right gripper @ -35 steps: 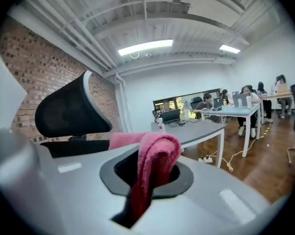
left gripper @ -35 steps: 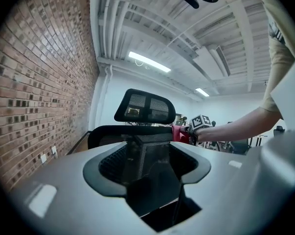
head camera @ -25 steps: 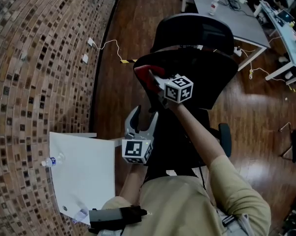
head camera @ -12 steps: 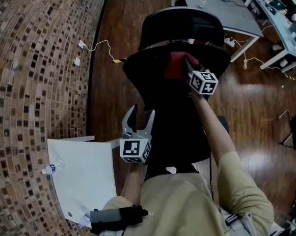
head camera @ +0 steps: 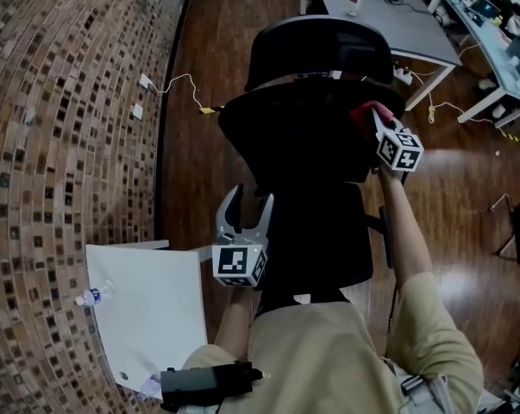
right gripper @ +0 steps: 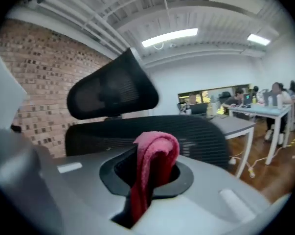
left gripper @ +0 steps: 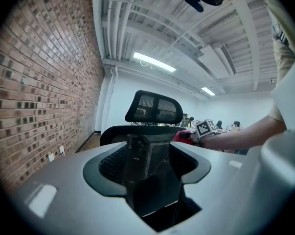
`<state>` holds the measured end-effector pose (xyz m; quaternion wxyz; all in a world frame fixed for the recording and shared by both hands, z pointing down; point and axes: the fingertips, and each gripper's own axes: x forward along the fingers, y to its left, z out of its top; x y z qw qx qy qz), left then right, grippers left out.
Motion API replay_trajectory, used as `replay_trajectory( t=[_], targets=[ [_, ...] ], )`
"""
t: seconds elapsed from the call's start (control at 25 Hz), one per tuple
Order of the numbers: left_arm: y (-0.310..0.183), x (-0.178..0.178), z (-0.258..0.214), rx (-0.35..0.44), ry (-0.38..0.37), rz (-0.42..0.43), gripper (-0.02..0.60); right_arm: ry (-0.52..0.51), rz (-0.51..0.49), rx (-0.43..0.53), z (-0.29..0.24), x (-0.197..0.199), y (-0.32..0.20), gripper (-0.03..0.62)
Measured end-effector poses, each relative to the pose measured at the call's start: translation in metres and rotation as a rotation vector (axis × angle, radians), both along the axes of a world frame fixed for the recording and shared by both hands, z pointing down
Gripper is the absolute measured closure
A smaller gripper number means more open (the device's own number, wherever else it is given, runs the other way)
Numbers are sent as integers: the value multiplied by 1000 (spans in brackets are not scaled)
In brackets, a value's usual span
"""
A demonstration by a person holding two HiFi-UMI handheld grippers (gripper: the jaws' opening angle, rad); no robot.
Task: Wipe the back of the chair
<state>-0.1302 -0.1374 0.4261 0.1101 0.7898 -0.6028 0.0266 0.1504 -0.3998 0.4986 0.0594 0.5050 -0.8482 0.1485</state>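
At chair back (head camera: 298, 136), right hand-held gripper (head camera: 369, 116) pinches red cloth (right gripper: 154, 163); left hand-held gripper (head camera: 245, 203) gapes.

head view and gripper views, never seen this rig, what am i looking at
No robot here: a person holds a two-fingered tool in each hand. The head view looks down from their head; each gripper view looks along its own tool. The right gripper is shut on a red cloth at the top right edge of the black chair back. The left gripper sits by the chair's left side, fingers apart, holding nothing. A bottle lies on the white table at left.
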Motion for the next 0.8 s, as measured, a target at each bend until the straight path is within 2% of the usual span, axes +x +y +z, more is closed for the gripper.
replay_trajectory(
  t=[0.2,0.32,0.4,0.48,0.56,0.68,0.8],
  targets=[
    [-1,-17,5,-6,-26,-6,334,-186,-506,-17,-1,-241,73,579],
    [0,-22,5,-19,-34,-24,334,-278,-647,-6,-9,-346,109,577],
    [1,-23,2,-21,-36,-32,334,-268,-660,7,-6,-378,112,577],
    [0,-26,3,-23,-39,-40,334,-221,-621,10,5,-380,97,577],
    [0,-28,8,-32,-40,-43,334,-208,-549,-2,16,-353,77,577],
    [-1,-27,16,-44,-29,-32,334,-223,-408,-1,25,-271,52,577],
    [-9,-22,20,-44,-14,-17,334,-176,-256,15,31,-165,27,577]
  ],
)
